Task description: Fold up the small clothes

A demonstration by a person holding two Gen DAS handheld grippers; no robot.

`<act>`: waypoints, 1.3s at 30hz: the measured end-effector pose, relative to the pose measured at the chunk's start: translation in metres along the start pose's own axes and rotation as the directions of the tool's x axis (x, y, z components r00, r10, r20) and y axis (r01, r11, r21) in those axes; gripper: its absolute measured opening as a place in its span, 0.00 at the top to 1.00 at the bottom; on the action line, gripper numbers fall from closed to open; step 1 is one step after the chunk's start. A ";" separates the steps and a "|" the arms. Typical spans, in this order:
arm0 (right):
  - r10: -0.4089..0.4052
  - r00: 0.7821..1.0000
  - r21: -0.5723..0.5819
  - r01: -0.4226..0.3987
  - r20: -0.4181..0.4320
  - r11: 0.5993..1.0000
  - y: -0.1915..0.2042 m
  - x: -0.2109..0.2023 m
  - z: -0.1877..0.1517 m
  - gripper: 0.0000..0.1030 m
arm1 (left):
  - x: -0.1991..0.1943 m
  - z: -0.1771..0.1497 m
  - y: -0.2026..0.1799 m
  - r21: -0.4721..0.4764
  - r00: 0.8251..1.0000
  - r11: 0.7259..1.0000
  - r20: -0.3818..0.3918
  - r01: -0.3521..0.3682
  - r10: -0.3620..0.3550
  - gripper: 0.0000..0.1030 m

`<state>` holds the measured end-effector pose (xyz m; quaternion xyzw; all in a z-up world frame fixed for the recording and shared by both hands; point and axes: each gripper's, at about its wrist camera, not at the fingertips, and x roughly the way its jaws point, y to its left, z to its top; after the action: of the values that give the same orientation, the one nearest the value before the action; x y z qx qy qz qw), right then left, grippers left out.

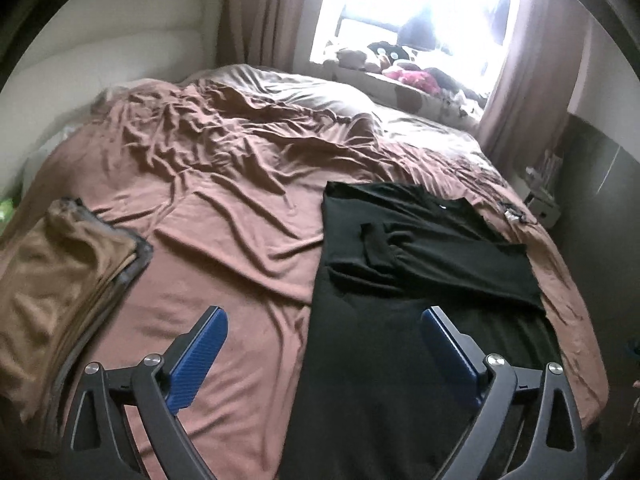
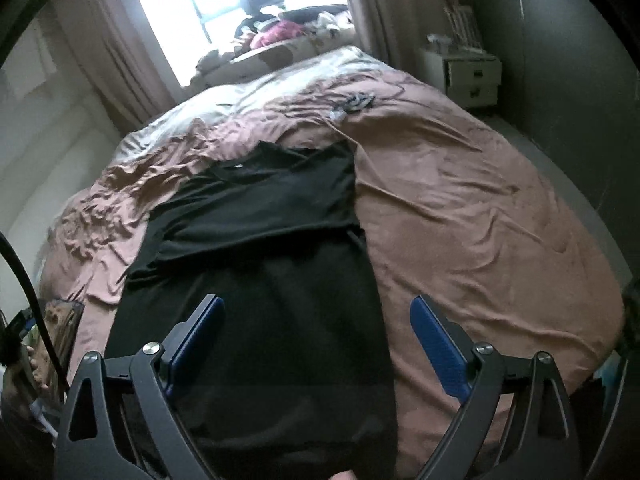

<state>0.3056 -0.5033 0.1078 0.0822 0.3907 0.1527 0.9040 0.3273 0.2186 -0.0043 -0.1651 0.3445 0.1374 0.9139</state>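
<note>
A black long-sleeved garment (image 1: 404,280) lies flat on the brown bedsheet (image 1: 224,216), its sleeves folded across the chest. The right wrist view shows the same black garment (image 2: 264,248) running lengthwise down the bed. My left gripper (image 1: 324,322) hangs above the garment's left edge, jaws wide apart, blue pads (image 1: 200,356) bare with nothing between them. My right gripper (image 2: 316,312) hovers over the lower part of the garment, also open and holding nothing. A folded tan garment (image 1: 64,276) rests on a grey one at the bed's left edge.
Rumpled brown sheet (image 2: 480,216) covers the bed, with a pale duvet (image 1: 320,96) bunched toward the window. Soft toys (image 1: 404,72) line the sill between curtains. A white bedside cabinet (image 2: 468,72) stands at the right wall. A small dark item (image 2: 356,104) lies on the sheet.
</note>
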 end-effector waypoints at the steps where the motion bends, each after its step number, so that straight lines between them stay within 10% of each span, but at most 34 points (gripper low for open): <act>1: 0.008 1.000 -0.005 -0.008 0.009 1.000 0.001 -0.008 -0.006 0.09 | -0.007 -0.004 0.002 -0.008 1.000 1.000 -0.002 0.005 -0.005 0.05; 23: 0.144 0.988 -0.010 -0.144 0.063 0.990 -0.034 -0.118 -0.117 0.09 | -0.107 -0.112 0.018 0.002 0.998 0.998 0.010 0.065 -0.065 0.01; 39: 0.188 0.982 0.030 -0.187 -0.030 0.982 -0.057 -0.075 -0.194 0.09 | -0.081 -0.185 0.042 -0.030 0.994 0.997 -0.078 0.072 -0.074 0.00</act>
<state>0.1278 -0.5770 0.0113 0.1285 0.3980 0.2333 0.8779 0.1452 0.1718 -0.0895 -0.1955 0.3723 0.1020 0.9015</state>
